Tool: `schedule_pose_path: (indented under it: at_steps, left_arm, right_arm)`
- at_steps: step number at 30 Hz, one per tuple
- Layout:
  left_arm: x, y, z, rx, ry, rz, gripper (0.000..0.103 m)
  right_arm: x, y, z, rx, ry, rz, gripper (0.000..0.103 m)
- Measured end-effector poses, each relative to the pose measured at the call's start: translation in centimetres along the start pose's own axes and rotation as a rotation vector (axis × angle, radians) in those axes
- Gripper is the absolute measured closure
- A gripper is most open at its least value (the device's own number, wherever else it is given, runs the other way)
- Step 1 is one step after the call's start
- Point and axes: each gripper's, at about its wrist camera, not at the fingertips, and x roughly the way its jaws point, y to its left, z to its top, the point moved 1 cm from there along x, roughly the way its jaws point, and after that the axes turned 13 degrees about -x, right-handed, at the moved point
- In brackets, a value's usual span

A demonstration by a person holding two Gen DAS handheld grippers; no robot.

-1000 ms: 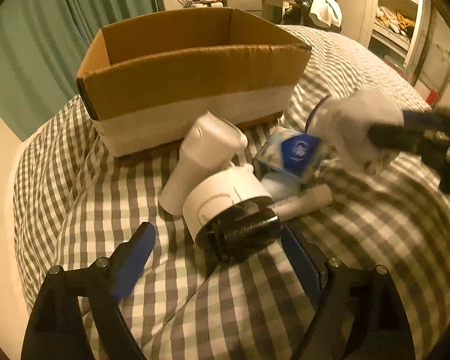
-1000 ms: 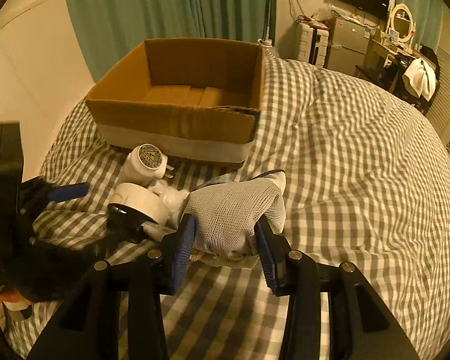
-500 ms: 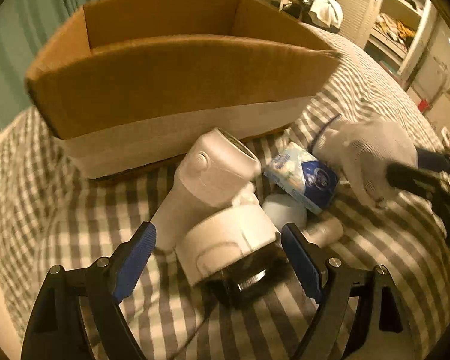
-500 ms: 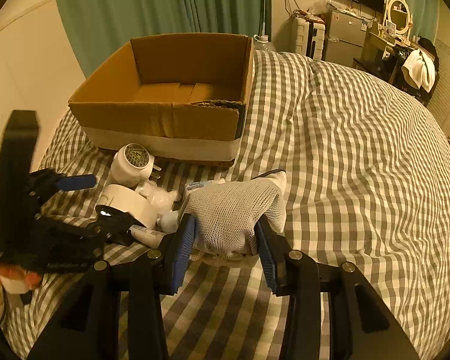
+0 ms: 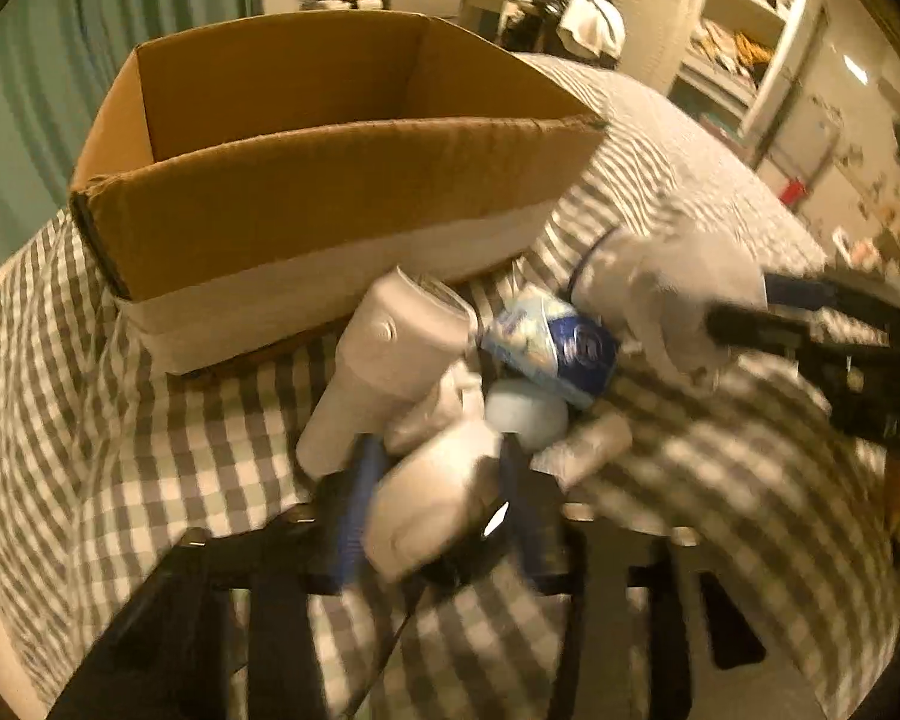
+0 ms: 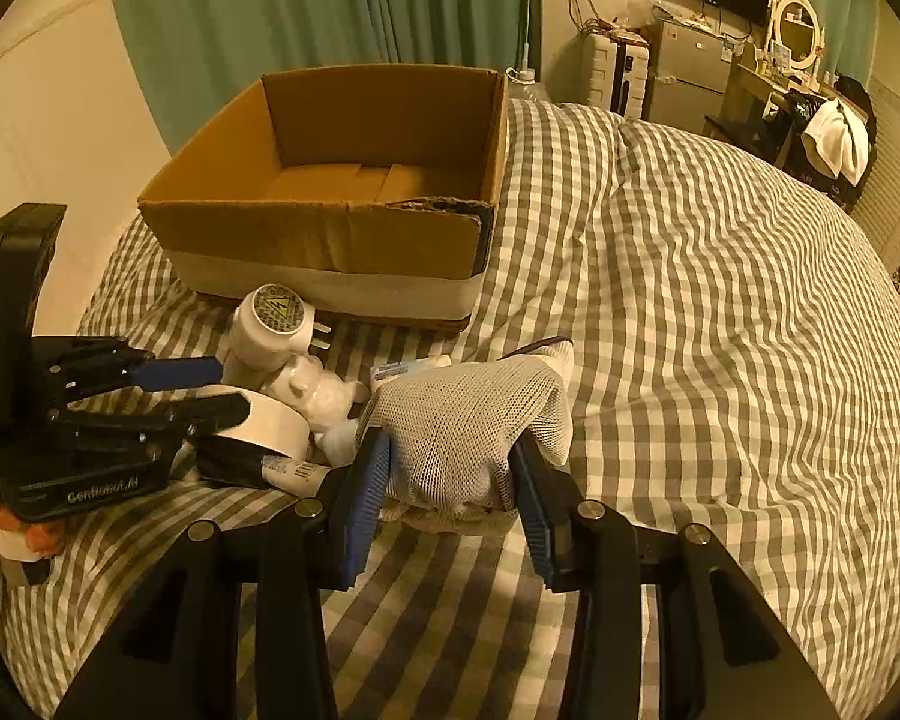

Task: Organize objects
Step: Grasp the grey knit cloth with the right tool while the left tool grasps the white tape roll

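A white round device with a black end [image 5: 432,510] lies on the checked bedspread, with my left gripper [image 5: 441,483] around it. Its jaws are closing, and the blue pads touch both sides of the device. The right wrist view shows the same gripper [image 6: 210,391] over the device [image 6: 267,420]. My right gripper [image 6: 447,462] is shut on a white mesh glove [image 6: 468,408], which rests on the bed. The left wrist view shows the glove [image 5: 672,294] at the right. An open cardboard box [image 6: 330,240] stands just behind the pile, with nothing inside.
Beside the device lie a white plug-in appliance [image 5: 384,360] with a yellow warning label, a blue and white packet [image 5: 552,348], a white tube [image 5: 588,444] and a small white bear figure [image 6: 318,390]. Checked bedspread [image 6: 720,360] stretches to the right. Shelves and furniture stand beyond.
My left gripper came in over the white round device and its jaws narrowed from wide apart to touching it. The right gripper kept still with the glove.
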Motion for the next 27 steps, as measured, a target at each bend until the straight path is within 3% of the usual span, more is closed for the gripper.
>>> schedule_pose_path:
  at_steps: [2,5,11,16,19,23,24,27]
  left_arm:
    - [0.1,0.0,-0.5,0.037,0.012,0.029,0.028]
    - [1.1,-0.2,-0.5,0.065,0.036,0.046,0.028]
    - [3.3,0.2,1.2,0.039,0.075,-0.011,0.029]
    - [2.6,0.6,1.1,0.060,0.092,-0.068,0.044]
    - [1.3,0.8,0.5,0.059,0.090,-0.085,0.062]
    - [0.0,1.2,-0.4,0.050,0.087,-0.087,0.067]
    - [-0.3,1.2,-0.7,0.110,0.103,-0.129,0.067]
    - [-1.3,1.3,-1.0,0.091,0.088,-0.124,0.068]
  right_arm:
    - [-0.3,0.1,0.0,0.000,-0.007,-0.002,0.062]
    - [-0.5,0.0,0.0,0.002,-0.014,-0.002,0.062]
    - [0.1,-0.3,-0.2,0.010,-0.004,0.007,0.062]
    - [0.6,-0.5,-0.1,0.012,0.003,0.010,0.062]
    - [0.6,-0.4,0.0,0.010,0.007,0.004,0.062]
    - [-0.3,0.0,0.2,0.005,-0.006,-0.004,0.062]
    - [-0.5,0.1,0.2,0.003,-0.009,-0.006,0.062]
    - [-1.7,0.7,0.4,-0.005,-0.027,-0.012,0.062]
